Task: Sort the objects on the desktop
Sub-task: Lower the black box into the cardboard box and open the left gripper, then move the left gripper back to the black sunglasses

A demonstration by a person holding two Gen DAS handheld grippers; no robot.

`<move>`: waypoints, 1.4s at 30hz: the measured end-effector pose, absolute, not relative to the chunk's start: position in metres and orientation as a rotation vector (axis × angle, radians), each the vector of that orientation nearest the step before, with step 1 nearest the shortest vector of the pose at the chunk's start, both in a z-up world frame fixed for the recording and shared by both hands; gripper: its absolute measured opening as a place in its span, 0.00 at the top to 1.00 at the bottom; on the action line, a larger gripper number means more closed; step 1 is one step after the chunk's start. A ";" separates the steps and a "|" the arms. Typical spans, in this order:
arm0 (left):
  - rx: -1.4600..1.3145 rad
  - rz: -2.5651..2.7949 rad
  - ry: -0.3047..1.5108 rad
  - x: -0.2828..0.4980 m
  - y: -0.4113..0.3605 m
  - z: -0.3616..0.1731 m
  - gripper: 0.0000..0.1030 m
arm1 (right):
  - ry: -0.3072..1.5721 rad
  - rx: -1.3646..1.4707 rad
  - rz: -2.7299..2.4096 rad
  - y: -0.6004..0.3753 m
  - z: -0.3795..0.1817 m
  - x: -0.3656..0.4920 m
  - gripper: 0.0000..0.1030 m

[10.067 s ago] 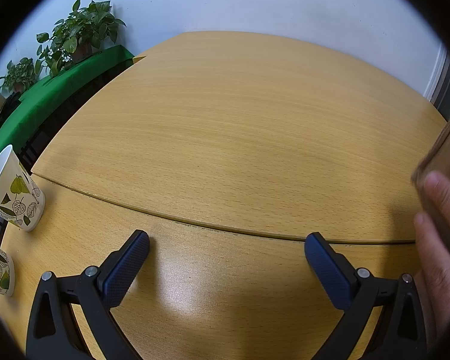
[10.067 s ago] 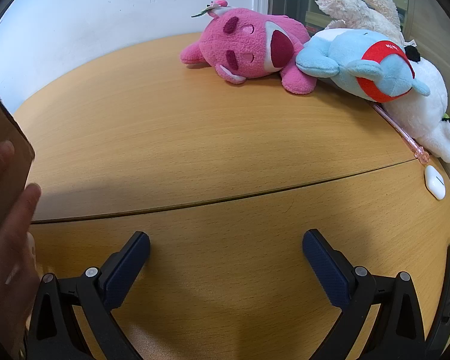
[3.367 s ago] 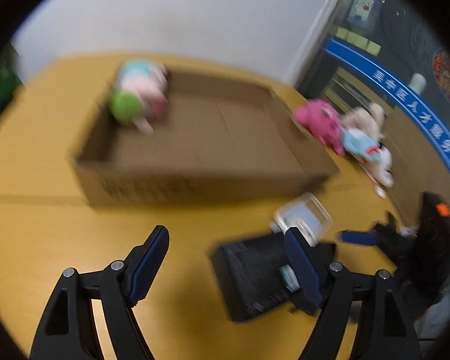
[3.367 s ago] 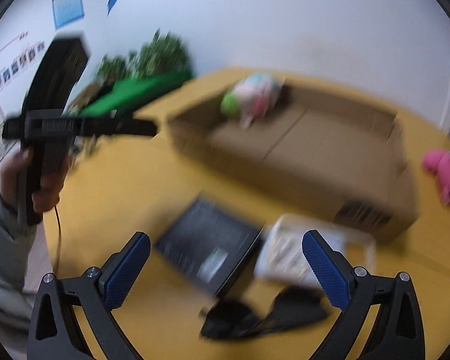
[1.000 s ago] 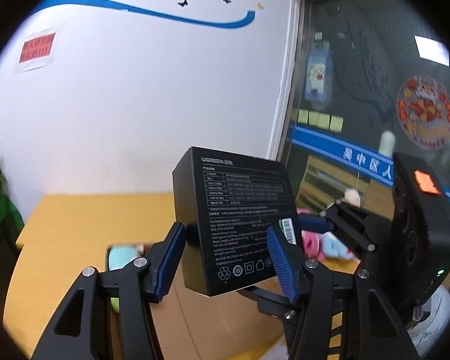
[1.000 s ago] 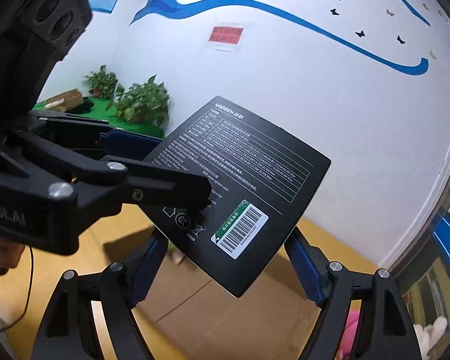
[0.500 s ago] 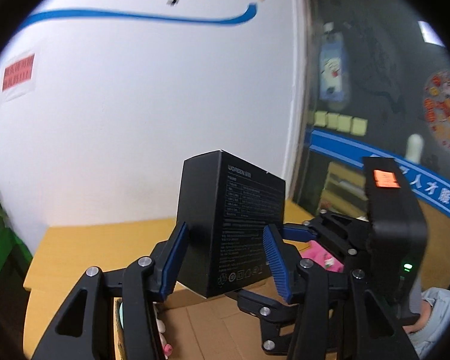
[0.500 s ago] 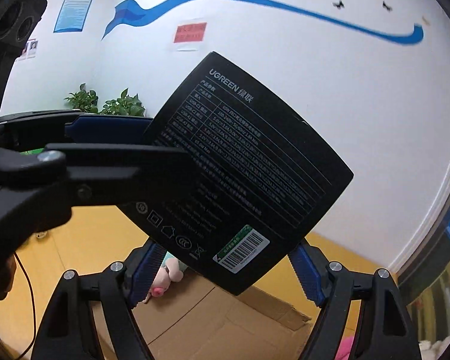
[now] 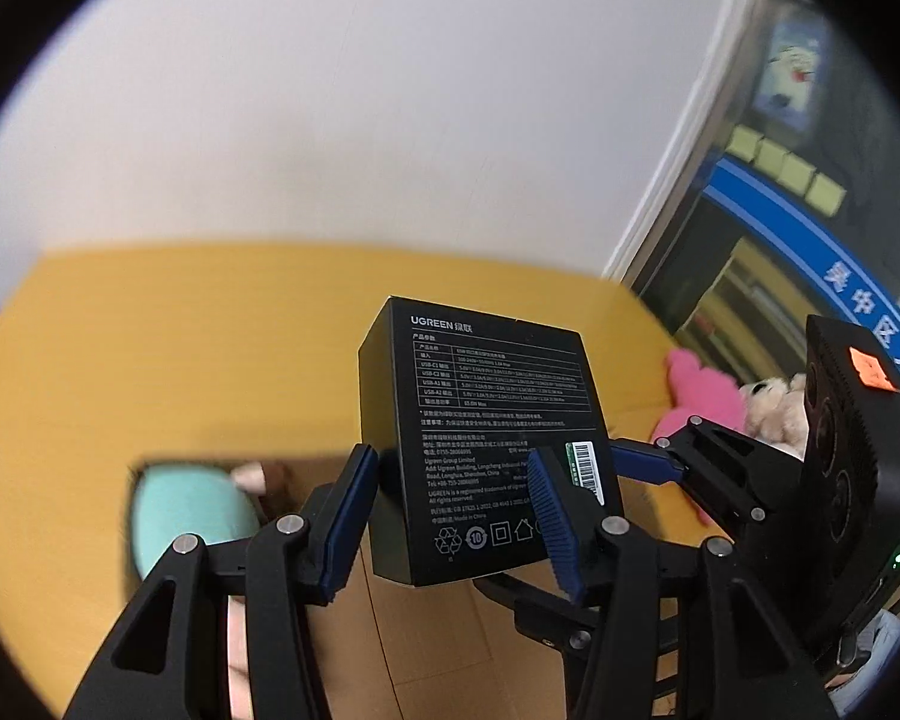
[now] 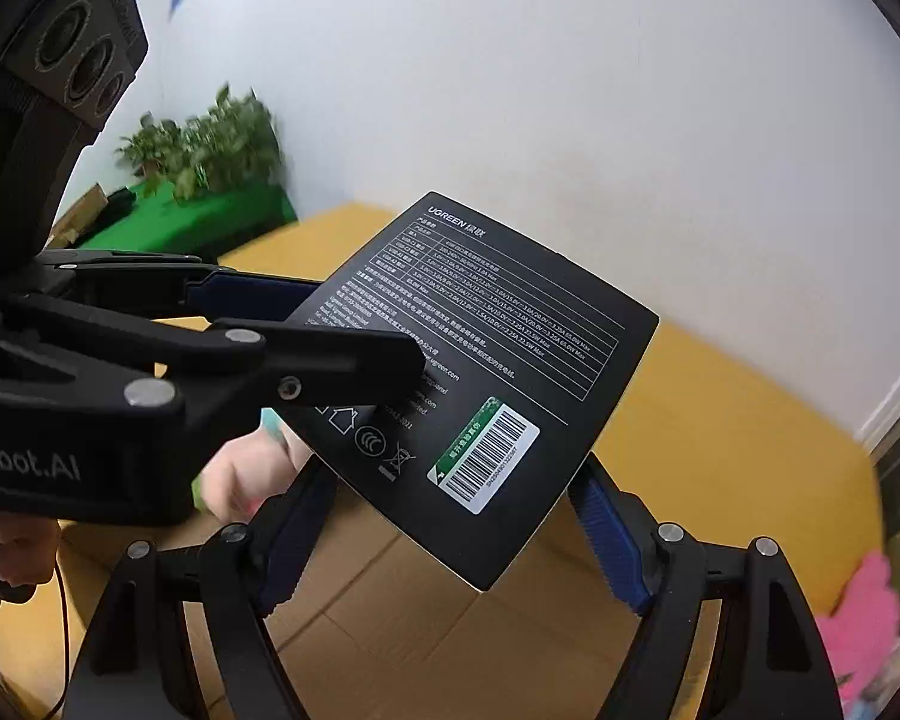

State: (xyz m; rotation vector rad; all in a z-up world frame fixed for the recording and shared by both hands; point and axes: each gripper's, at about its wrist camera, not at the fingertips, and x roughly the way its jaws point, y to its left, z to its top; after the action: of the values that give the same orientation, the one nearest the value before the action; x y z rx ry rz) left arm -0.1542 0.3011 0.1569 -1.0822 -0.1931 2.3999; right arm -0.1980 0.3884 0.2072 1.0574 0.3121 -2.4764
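Nearest the lens in the left wrist view, the left gripper (image 9: 450, 516) is clenched on the black UGREEN charger box (image 9: 486, 450): its two blue pads (image 9: 349, 519) press the box's lower half, one on the narrow side face at lower centre, the other over the printed face beside the barcode sticker. In the right wrist view the right gripper (image 10: 450, 540) frames the same UGREEN charger box (image 10: 480, 372) from below, its blue pads (image 10: 609, 543) standing at the box's lower corners. Whether they truly press the cardboard I cannot tell; the box hides the contact.

The box reads as a rigid, smooth, matte carton, probably light to middling in weight and not fragile. Its slick faces could slide under a loose pinch, so opposite flat faces low on the body look the best hold.

The box is held in the air, upright and a little tilted, above the open cardboard carton (image 9: 342, 630) that fills the lower frame. In the carton's left corner lies a blurred teal plush toy (image 9: 192, 516). Beyond, on the yellow wooden table (image 9: 180, 348), a pink plush (image 9: 699, 402) lies at right. Potted plants (image 10: 204, 144) stand at upper left of the right view.
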 end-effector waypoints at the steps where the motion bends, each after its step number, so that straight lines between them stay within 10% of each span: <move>1: -1.135 2.381 -0.216 -0.162 0.301 0.140 0.51 | 0.301 1.098 -2.453 0.387 0.193 -0.205 0.24; 17: -1.546 2.374 -0.018 -0.184 0.318 0.042 0.51 | 0.115 1.426 -2.247 0.368 0.050 -0.246 0.27; 28: -1.113 2.679 0.115 -0.081 0.281 0.141 0.49 | 0.158 1.215 -2.497 0.375 0.149 -0.172 0.00; 33: -0.871 2.812 0.163 0.000 0.269 0.194 0.21 | 0.242 0.982 -2.644 0.384 0.204 -0.068 0.00; 42: -0.801 2.801 0.249 0.112 0.262 0.211 0.21 | 0.126 0.893 -2.716 0.416 0.227 0.074 0.00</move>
State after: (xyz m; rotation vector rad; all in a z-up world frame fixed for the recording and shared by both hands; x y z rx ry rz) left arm 0.1121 0.2625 0.2111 -0.8007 0.2494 2.8007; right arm 0.0743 0.4157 0.2274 0.8934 0.1257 -2.7160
